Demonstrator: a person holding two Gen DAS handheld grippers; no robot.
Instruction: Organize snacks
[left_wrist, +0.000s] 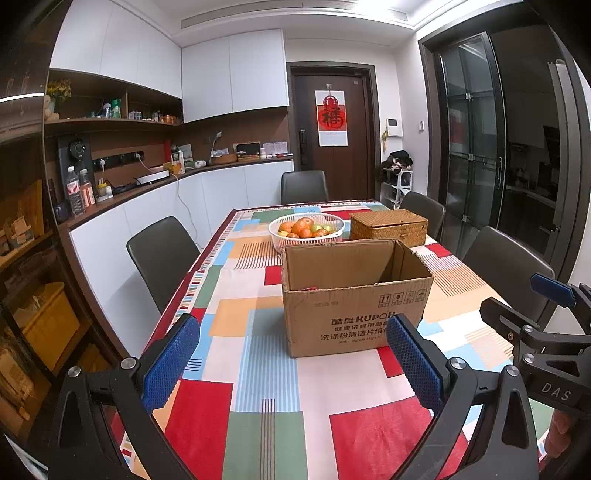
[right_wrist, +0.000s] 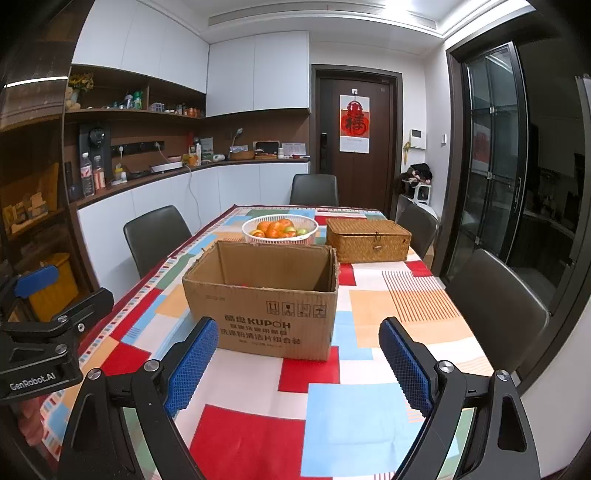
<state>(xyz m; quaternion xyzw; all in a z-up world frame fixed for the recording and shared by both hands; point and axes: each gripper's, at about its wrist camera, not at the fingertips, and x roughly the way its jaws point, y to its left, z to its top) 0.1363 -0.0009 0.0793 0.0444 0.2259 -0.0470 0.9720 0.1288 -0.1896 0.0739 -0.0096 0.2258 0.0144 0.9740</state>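
This is a dining room with white cupboards along the left wall and a dark brown door (left_wrist: 334, 122) at the far end. A red and white paper (left_wrist: 331, 118) hangs on the door. Grey chairs (left_wrist: 162, 254) stand around a long tabletop (left_wrist: 258, 369). It is covered with a cloth of red, blue, green and orange blocks.

In the middle of the tabletop sits an open cardboard box (left_wrist: 351, 306). It has black writing on its near side. Its flaps are gone or folded in, so the top is open. A tiny bit of something red shows low inside the box, by its near wall. I cannot tell what it is.

Just past the box, on the far side, is a white plastic basket (left_wrist: 306, 230) full of orange and green fruit. To the right of that basket is a brown woven basket with a lid (left_wrist: 388, 227). The lid is down.

The left tongs (left_wrist: 293, 363) are near us, low over the tabletop. Their blue pads (left_wrist: 170, 362) are spread wide apart with nothing between them. The right tongs (right_wrist: 299, 365) are spread wide too and hold nothing. Both point toward the box but do not touch it. Each tongs shows at the edge of the other's view, side by side.
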